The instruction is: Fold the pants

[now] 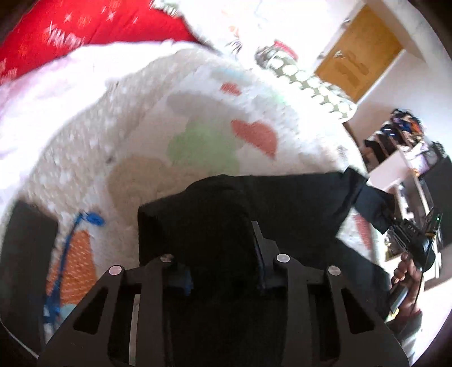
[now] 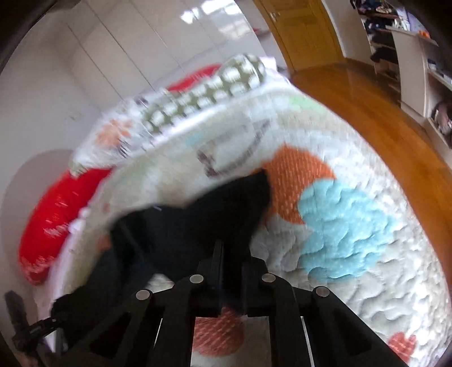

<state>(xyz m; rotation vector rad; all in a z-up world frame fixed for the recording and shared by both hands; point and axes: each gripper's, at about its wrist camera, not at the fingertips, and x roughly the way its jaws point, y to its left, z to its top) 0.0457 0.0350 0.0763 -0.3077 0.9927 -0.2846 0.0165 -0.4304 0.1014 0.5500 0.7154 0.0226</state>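
Note:
Black pants [image 1: 296,203] hang stretched between my two grippers above a patterned quilt [image 1: 197,113]. In the left wrist view the cloth bunches over and between the fingers of my left gripper [image 1: 220,240], which is shut on it; one fingertip is hidden under the fabric. At the right edge of that view my right gripper [image 1: 389,217], held by a hand [image 1: 406,271], pinches the far end of the pants. In the right wrist view the right gripper [image 2: 233,248] has its jaws close together on the black cloth [image 2: 183,225], which trails off to the lower left.
The quilt [image 2: 353,225] covers a bed. A red pillow [image 1: 84,25] and a green dotted cushion [image 2: 212,87] lie at its far side. A wooden floor [image 2: 367,98], a wooden door [image 1: 358,53] and shelves [image 2: 409,56] are beyond the bed. A dark object [image 1: 28,248] sits at the left.

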